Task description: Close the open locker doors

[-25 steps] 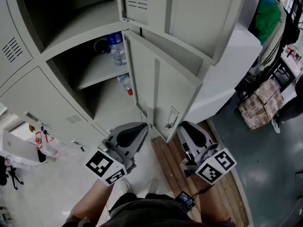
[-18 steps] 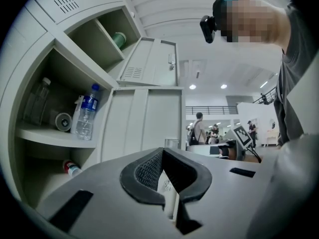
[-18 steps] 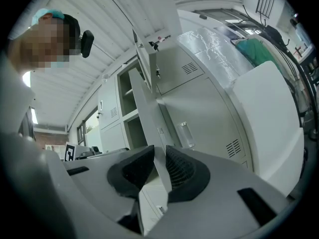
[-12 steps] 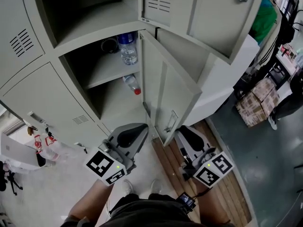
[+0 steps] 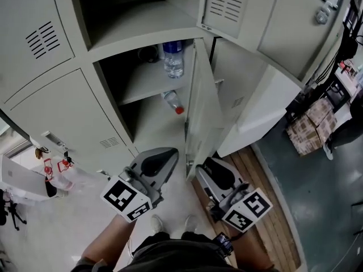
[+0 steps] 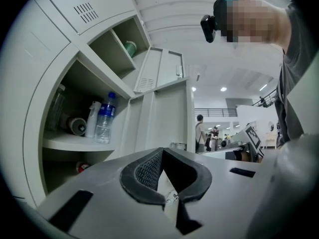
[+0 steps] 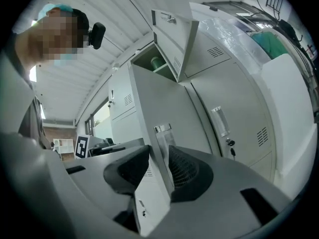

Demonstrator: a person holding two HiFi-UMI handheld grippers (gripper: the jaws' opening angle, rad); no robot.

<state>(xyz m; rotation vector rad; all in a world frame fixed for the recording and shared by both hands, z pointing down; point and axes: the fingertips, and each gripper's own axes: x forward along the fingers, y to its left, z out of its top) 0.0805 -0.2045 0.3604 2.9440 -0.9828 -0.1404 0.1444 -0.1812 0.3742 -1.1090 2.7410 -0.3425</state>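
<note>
Head view: middle locker door (image 5: 199, 112) hangs open, nearly edge-on, swung out from the grey locker bank (image 5: 51, 112). The upper door (image 5: 244, 10) above it is open too. The open compartment has a water bottle (image 5: 173, 58) upright on the shelf (image 5: 142, 84) and a second bottle (image 5: 173, 102) with a red cap lying below. Left gripper (image 5: 172, 152) sits just left of the door's lower free edge, right gripper (image 5: 199, 168) at that edge. Left gripper view: jaw tips together, nothing held, the door just beyond them, the water bottle off to the left. Right gripper view: jaws wide and just been opening. The door's free edge stands between the pads without being clamped, handle plate (image 7: 163, 133) just above.
</note>
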